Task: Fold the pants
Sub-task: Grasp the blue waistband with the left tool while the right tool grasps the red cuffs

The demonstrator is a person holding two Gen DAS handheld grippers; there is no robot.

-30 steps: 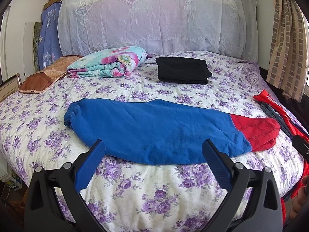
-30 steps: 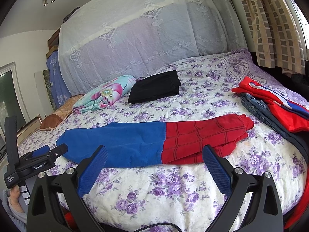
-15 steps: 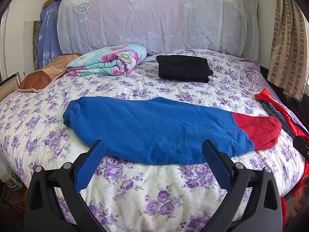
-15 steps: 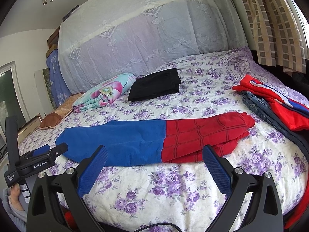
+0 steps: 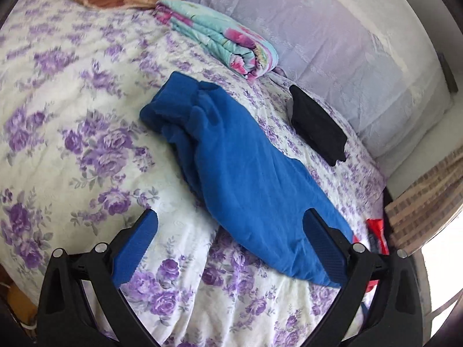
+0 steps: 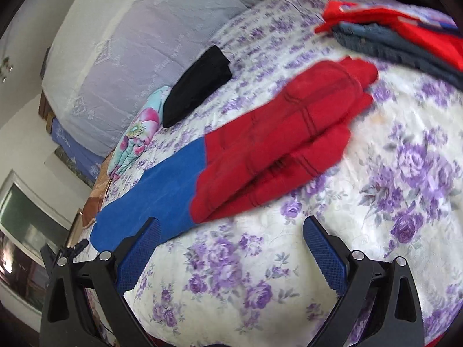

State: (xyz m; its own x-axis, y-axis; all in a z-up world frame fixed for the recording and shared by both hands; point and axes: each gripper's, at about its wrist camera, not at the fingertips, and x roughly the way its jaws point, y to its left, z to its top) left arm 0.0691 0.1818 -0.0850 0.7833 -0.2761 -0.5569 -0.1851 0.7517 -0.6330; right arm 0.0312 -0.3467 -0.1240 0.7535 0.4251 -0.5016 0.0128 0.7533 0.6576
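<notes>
Blue-and-red pants (image 5: 246, 179) lie flat on the bed (image 5: 72, 110); left gripper (image 5: 231, 248) and right gripper (image 6: 231, 248) jaws released.

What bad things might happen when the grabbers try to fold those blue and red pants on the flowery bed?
1. The two red lower legs lie slightly apart, not stacked, so the right gripper, jaws open, might pinch only one.
2. The blue waist end is bunched, so the left gripper, jaws also open, may fold wrinkles in.
3. The soft purple-flowered bedspread could get pinched along with the blue and red fleece pants.
</notes>
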